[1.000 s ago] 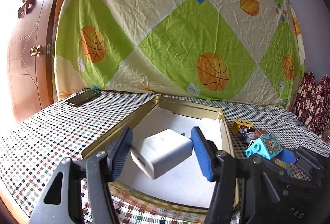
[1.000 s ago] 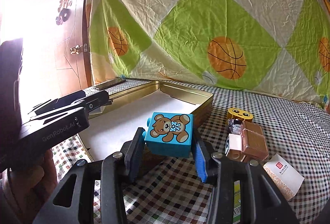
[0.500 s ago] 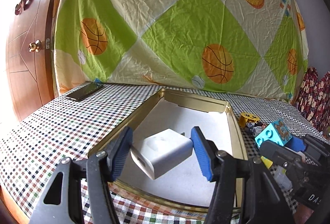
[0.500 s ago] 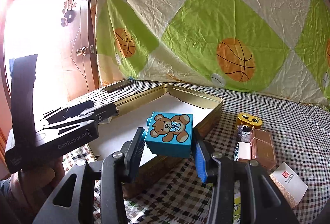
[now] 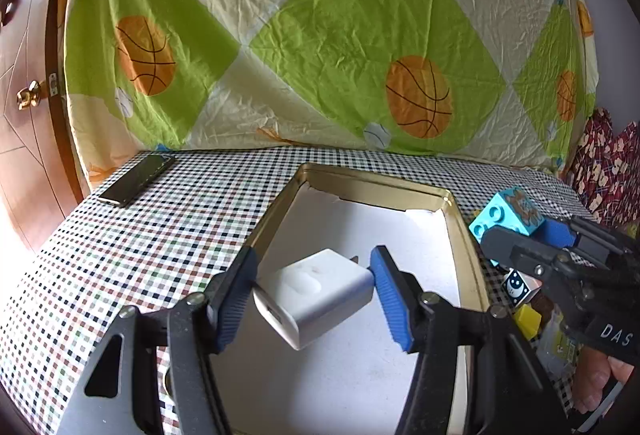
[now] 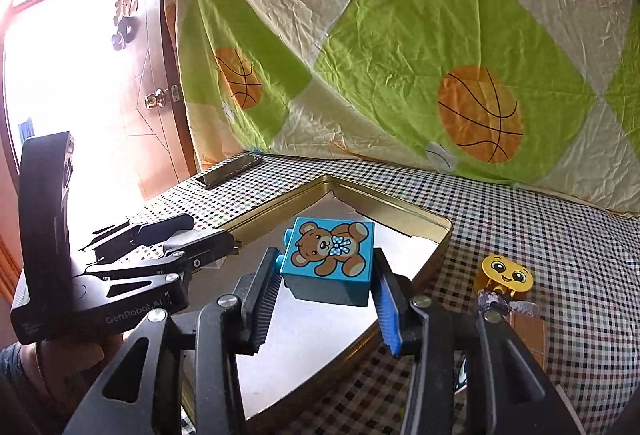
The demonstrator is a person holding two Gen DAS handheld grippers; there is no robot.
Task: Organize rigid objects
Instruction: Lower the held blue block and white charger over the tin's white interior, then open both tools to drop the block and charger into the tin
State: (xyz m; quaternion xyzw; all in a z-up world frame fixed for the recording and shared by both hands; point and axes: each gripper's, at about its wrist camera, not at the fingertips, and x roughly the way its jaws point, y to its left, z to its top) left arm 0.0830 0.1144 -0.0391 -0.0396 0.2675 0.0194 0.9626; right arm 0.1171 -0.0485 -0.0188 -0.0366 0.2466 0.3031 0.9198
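Both grippers advanced over tray [image 5: 464, 235], charger [image 5: 316, 293] between fingers [image 5: 390, 299] (clamped).

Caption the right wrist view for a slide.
Right gripper holds a blue bear block above the gold tin.

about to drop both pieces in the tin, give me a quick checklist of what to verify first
1. Left tool clamped on white charger: ok.
2. Right tool clamped on blue bear block: ok.
3. Charger over the gold tin: ok.
4. Bear block past the tin's rim: ok, seemingly.
5. Tin floor free where the pieces would land: ok.
6. Height of either piece above the floor: cannot tell.
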